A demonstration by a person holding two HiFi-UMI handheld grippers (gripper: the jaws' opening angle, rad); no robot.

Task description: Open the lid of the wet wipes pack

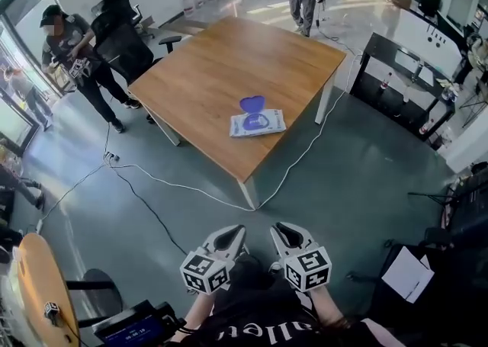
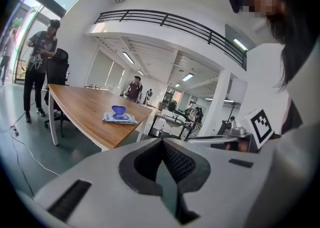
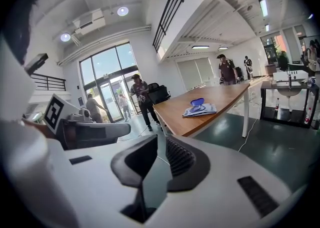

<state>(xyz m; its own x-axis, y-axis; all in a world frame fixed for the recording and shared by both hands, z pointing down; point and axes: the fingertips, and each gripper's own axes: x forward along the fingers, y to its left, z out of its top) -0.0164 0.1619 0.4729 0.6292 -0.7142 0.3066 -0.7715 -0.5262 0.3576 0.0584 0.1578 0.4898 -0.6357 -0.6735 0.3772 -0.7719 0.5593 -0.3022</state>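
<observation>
Apparently the work is finished: the wet wipes pack [image 1: 258, 123] lies flat on the wooden worktop [image 1: 229, 63], near the corner closest to the person, and its blue lid [image 1: 252, 103] stands up from it, swung open. I judge that nothing is left to do on the pack. Both grippers are well apart from the worktop, over the grey floor [image 1: 343, 185], close to the person's body. The left gripper [image 1: 231, 235] has its jaws together and holds nothing. The right gripper [image 1: 286, 232] has its jaws a little apart, with nothing between them.
</observation>
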